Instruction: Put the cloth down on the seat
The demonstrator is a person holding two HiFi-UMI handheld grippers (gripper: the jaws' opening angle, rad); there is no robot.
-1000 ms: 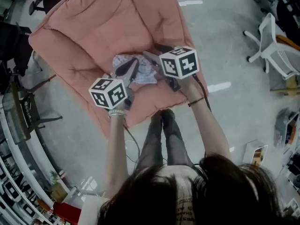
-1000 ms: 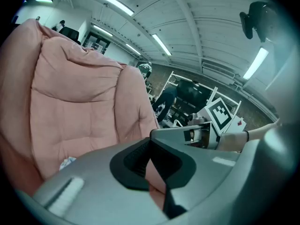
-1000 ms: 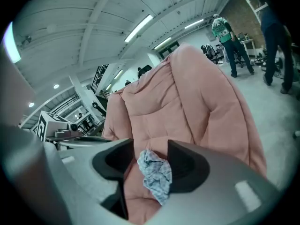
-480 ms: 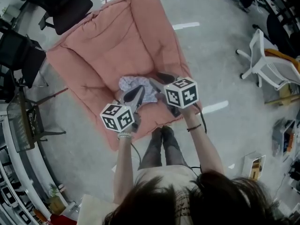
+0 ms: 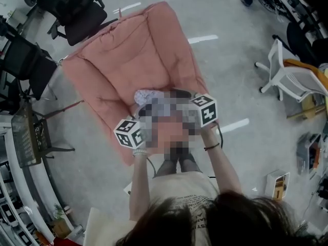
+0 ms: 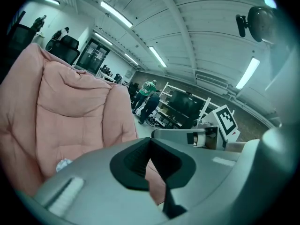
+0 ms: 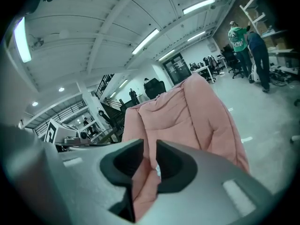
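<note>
A pale patterned cloth (image 5: 147, 95) lies crumpled on the front part of the pink padded seat (image 5: 133, 50); a patch hides its near side. Both grippers hover just short of it, marker cubes toward me: left cube (image 5: 129, 133), right cube (image 5: 205, 109). In the left gripper view the left gripper (image 6: 149, 142) has its tips meeting and nothing held; a scrap of the cloth (image 6: 63, 163) shows low on the seat. The right gripper (image 7: 150, 154) keeps a narrow slit, its jaws closing on nothing; pink seat and a bit of cloth (image 7: 158, 170) show through.
Black office chairs (image 5: 77, 9) stand behind the seat at upper left. A white chair (image 5: 289, 73) is at the right, a wire rack (image 5: 28, 135) at the left. People (image 6: 147, 100) stand by shelves far off. Grey floor surrounds the seat.
Both grippers have drawn back toward the person, away from the cloth, which stays on the seat. The right jaws have narrowed. The head view has pulled back, showing more of the seat.
</note>
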